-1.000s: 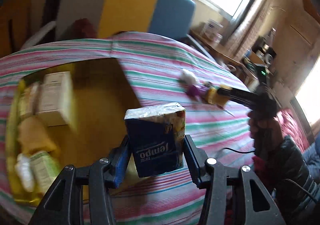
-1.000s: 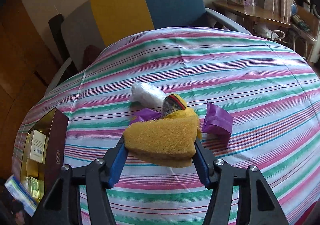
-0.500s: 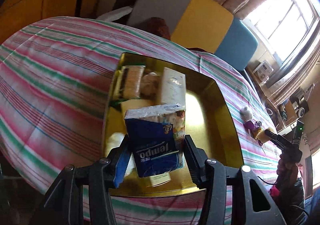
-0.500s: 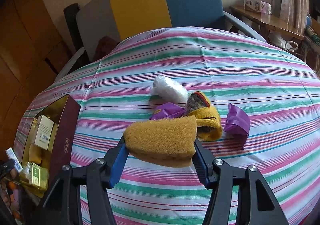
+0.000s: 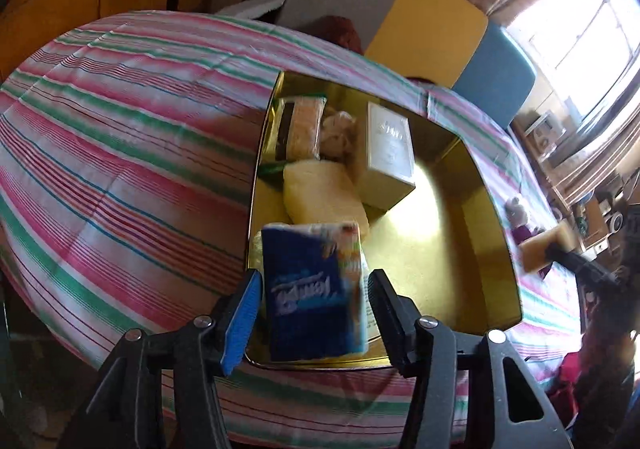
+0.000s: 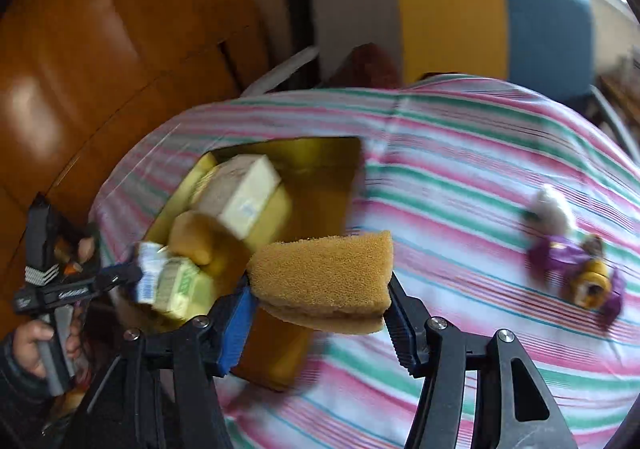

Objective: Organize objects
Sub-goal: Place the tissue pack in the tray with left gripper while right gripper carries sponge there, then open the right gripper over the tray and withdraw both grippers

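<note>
My left gripper [image 5: 314, 299] is shut on a blue tissue pack [image 5: 312, 289] and holds it over the near end of the gold box [image 5: 496, 249]. The box holds a white carton [image 5: 390, 153], a pale sponge [image 5: 324, 195] and a wrapped packet [image 5: 302, 127]. My right gripper [image 6: 318, 307] is shut on a folded orange sponge [image 6: 324, 277], just right of the gold box [image 6: 320, 157]. In the right wrist view the left gripper [image 6: 104, 281] and its tissue pack [image 6: 150, 275] show at the box's left end.
Purple wrappers with a yellow item [image 6: 580, 269] and a white wad [image 6: 552, 209] lie on the striped cloth [image 6: 480, 153] at right. A grey, yellow and blue chair [image 6: 448, 13] stands behind the table. Wooden panels are at left.
The left gripper has lowered the tissue pack closer to the box's near end. The right gripper has swung left with the sponge, from the wrappers to beside the box.
</note>
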`<state>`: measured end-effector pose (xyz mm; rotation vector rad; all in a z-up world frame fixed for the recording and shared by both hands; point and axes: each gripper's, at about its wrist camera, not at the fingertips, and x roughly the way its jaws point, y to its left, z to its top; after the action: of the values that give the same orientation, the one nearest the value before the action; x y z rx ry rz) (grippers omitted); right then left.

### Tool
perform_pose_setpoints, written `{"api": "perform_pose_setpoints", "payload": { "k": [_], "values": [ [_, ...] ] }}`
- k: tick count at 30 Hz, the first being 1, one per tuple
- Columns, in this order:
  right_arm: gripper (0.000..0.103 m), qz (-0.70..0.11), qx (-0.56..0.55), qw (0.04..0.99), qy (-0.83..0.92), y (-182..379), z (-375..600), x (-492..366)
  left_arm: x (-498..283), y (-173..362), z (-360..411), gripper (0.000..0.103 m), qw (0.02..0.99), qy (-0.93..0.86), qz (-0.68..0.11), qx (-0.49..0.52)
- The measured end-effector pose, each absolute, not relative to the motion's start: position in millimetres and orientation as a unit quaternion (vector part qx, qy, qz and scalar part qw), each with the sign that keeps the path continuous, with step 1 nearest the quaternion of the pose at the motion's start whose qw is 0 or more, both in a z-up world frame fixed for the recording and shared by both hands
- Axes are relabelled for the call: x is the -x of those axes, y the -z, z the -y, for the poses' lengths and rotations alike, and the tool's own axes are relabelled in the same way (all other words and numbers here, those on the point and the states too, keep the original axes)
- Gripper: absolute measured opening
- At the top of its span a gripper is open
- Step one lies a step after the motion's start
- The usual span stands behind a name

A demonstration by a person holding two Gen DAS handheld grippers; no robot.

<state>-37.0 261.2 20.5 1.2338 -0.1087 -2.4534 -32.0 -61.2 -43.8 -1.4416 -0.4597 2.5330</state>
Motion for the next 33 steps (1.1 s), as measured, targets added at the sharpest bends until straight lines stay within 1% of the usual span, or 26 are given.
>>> {"api": "perform_pose_setpoints", "payload": {
  "k": [3,7,9,11,12,13,14,16,17,18,26,33],
  "values": [
    [0.062,0.011,-0.462,0.226,0.857,-9,-216,41,26,36,68,0.056,0.091,-0.866,0.160,0.465],
    [0.069,-0.007,-0.490,0.260,0.832,9,-171,44,24,34,75,0.055,0.080,-0.874,0.163,0.451],
    [0.070,0.001,-0.498,0.271,0.824,17,-157,45,23,33,77,0.054,0.078,-0.875,0.167,0.447],
    [0.072,0.012,-0.502,0.281,0.818,21,-149,45,21,30,76,0.055,0.073,-0.881,0.155,0.441],
    [0.074,0.021,-0.504,0.287,0.815,23,-148,46,21,29,75,0.055,0.070,-0.883,0.151,0.439],
    [0.081,0.033,-0.508,0.296,0.808,26,-146,46,22,28,74,0.055,0.069,-0.883,0.150,0.439],
    [0.085,0.041,-0.513,0.304,0.802,29,-144,46,22,28,74,0.055,0.068,-0.884,0.150,0.437],
    [0.087,0.043,-0.516,0.304,0.800,33,-139,46,21,26,72,0.055,0.067,-0.886,0.146,0.434],
    [0.092,0.047,-0.518,0.304,0.798,36,-138,47,21,26,71,0.055,0.068,-0.886,0.142,0.436],
    [0.093,0.052,-0.520,0.305,0.796,36,-138,47,21,26,71,0.055,0.069,-0.887,0.141,0.435],
    [0.094,0.080,-0.491,0.292,0.817,16,-163,44,17,13,59,0.055,0.068,-0.901,0.103,0.416],
    [0.094,0.066,-0.470,0.230,0.850,3,-200,37,16,5,37,0.055,0.080,-0.903,0.074,0.417]
  ]
}}
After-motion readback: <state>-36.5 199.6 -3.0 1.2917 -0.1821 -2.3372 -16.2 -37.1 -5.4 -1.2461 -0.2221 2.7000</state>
